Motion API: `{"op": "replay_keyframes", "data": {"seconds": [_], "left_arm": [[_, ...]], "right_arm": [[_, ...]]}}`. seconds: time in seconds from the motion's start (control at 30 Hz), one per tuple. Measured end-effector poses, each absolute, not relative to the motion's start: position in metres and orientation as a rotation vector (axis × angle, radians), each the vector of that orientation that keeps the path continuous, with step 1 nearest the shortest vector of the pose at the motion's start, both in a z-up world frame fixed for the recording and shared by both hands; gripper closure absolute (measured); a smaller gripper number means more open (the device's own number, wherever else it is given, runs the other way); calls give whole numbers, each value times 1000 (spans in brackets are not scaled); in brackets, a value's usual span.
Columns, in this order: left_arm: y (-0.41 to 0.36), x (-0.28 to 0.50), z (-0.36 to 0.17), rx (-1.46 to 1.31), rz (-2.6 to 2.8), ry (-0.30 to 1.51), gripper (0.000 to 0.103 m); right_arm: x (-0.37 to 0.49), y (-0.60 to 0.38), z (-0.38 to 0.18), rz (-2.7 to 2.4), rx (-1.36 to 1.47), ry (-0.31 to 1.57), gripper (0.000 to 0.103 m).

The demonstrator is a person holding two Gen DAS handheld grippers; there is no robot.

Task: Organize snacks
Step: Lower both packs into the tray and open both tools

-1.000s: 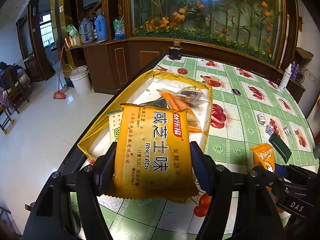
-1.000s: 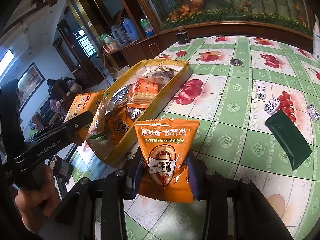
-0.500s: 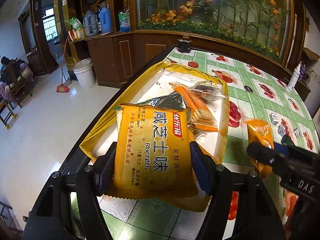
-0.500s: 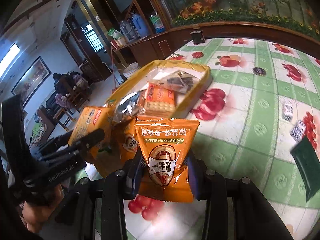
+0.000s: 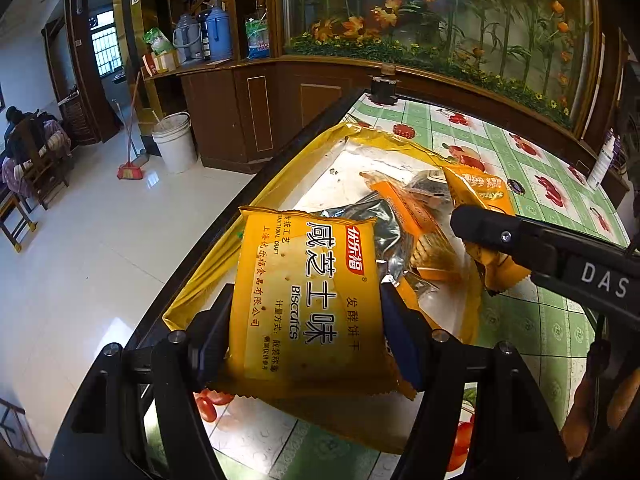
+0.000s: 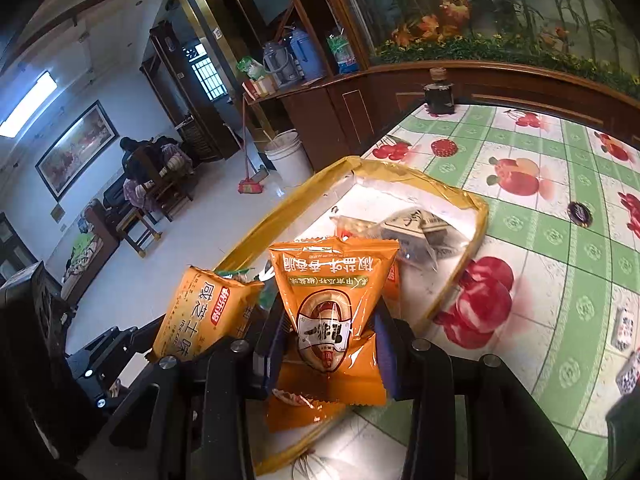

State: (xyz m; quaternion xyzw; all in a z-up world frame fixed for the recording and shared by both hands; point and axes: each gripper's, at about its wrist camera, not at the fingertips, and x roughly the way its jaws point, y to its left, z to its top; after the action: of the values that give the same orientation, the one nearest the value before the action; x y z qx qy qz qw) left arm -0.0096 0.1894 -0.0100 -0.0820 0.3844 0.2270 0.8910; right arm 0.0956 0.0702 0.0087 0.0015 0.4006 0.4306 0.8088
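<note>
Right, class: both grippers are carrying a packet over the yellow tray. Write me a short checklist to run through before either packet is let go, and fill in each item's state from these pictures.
1. Left gripper grips the flat yellow biscuit packet on both sides: ok.
2. Right gripper grips the small orange snack pouch: ok.
3. Biscuit packet above the shallow yellow foil-lined tray, not the floor: cannot tell, it sits near the tray's near corner.
4. Orange pouch above the tray: ok.
5. Bare tray floor left for both packets: ok, at the far end.
6. The two grippers are apart from each other: ok, though close.
</note>
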Motion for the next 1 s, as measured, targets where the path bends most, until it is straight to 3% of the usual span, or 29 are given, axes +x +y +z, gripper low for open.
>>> {"op": "replay_keyframes", "data": {"seconds": [0.9,1.0], "left_arm": [[198,17,-17,-157,487,846,30],[200,14,-17,-175,491,848,30]], "right_arm": [[143,111,-18,874,-37,913,61],[141,106,-17,877,-15,925,51]]}}
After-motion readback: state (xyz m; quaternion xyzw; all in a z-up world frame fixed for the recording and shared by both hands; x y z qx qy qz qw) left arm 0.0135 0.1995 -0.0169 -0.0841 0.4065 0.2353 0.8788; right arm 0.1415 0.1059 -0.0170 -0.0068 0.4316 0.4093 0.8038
